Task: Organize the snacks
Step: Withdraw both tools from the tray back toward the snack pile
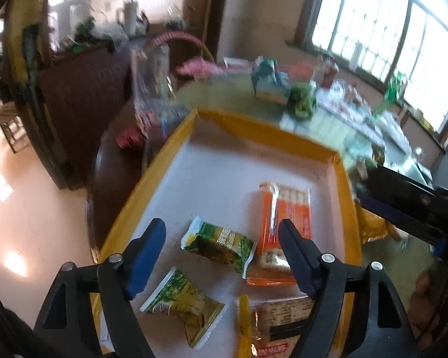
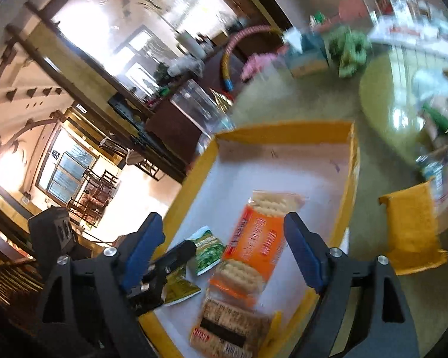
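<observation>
A yellow-rimmed tray [image 1: 265, 126] with a white floor holds an orange cracker pack [image 1: 283, 217], two green snack packets [image 1: 221, 243] [image 1: 185, 304] and a brown cracker pack [image 1: 280, 319]. My left gripper [image 1: 224, 238] is open and empty above the green packets. In the right wrist view the tray [image 2: 283, 129] shows the orange pack [image 2: 254, 247], a green packet [image 2: 209, 249] and the brown pack [image 2: 233, 331]. My right gripper [image 2: 224, 238] is open and empty above the orange pack. A yellow snack bag [image 2: 412, 226] lies on the table right of the tray.
The green table [image 2: 298, 89] carries a blue-white carton [image 1: 268, 83], green packets [image 1: 303, 101], a clear jar [image 1: 152, 80] and more clutter at the back. The table's left edge drops to the tiled floor [image 1: 30, 208]. Windows [image 1: 388, 29] stand behind.
</observation>
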The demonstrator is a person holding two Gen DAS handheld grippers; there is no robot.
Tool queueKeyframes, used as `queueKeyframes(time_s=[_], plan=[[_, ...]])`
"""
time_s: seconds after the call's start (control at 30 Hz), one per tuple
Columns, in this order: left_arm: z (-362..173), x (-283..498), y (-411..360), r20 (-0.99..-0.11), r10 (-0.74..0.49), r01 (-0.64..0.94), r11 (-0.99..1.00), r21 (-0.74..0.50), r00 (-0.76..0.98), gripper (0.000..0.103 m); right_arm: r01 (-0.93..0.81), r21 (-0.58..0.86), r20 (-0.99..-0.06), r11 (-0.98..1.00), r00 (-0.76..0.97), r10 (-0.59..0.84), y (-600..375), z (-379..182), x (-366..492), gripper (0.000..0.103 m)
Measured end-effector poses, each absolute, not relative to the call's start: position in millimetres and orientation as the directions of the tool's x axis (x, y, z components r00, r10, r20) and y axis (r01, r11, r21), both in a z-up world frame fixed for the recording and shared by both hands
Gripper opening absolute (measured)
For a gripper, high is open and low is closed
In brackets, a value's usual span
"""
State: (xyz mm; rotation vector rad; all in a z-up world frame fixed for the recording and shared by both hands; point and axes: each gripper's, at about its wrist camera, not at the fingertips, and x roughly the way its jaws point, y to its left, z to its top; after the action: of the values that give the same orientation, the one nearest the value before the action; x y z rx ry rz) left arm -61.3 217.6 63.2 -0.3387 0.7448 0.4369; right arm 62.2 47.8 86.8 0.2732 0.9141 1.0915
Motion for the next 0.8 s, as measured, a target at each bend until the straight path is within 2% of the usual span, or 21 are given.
queueKeyframes(time_s=[0.1,0.17,0.3,0.4,0.5,0.8], plan=[[71,-72,194,-0.651,0.332,-0.510,0.855,-0.098,0.682,0.081,-0.706,0.546,-0.446,0.451,0.211,0.870,19,103,41,0.086],[71,-70,174,-0.642,0.353,-0.488,0.872,-0.038,0.681,0.081,-0.731,0.518,-0.418,0.444,0.237,0.877,-2,105,29,0.086],[71,-68,142,-0.627,0.385,-0.474,0.880,0.029,0.677,0.081,-0.693,0.567,-0.381,0.446,0.259,0.887,-51,91,20,0.086],[75,-71,124,-0.597,0.349,-0.456,0.889,-0.033,0.723,0.081,-0.632,0.616,-0.348,0.470,0.318,0.882,-85,79,20,0.087],[75,-67,103,-0.613,0.299,-0.415,0.909,-0.052,0.731,0.081,-0.557,0.651,-0.351,0.515,0.381,0.855,-123,66,27,0.087],[70,-53,45,-0.663,0.232,-0.296,0.955,0.016,0.712,0.081,-0.539,0.706,-0.251,0.459,0.415,0.875,-171,59,27,0.088]])
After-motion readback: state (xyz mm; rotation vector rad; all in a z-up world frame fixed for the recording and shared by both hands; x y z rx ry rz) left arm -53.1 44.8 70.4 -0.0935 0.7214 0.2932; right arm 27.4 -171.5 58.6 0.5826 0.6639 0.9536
